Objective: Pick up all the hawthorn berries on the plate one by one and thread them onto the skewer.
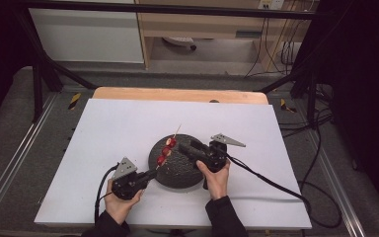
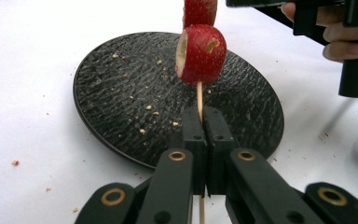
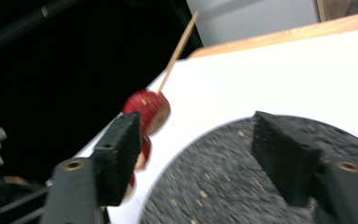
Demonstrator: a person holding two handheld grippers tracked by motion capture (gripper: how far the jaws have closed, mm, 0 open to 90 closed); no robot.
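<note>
White table [image 1: 108, 128], crumb-strewn black plate [image 1: 182, 173].

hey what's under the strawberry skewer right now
A black textured plate lies under the skewer, with crumbs scattered on it. The left gripper clamps the stick, hiding the plate's near edge behind its jaws.

We see a thin skewer [image 2: 199, 95] of pale, matt wood. The fruit pieces [image 2: 202, 53] on it have glossy red skin and a pale, matt cut face. The round plate [image 2: 116, 93] looks like black stoneware, matt and roughly ridged, dusted with crumbs. The counter [image 1: 113, 123] wears a smooth, matt white sheet, with bare light wood along its far edge. The left claw [image 2: 204, 126] is matt black plastic with brassy metal rivets; the right claw [image 3: 200, 154] has rough black pads.
</note>
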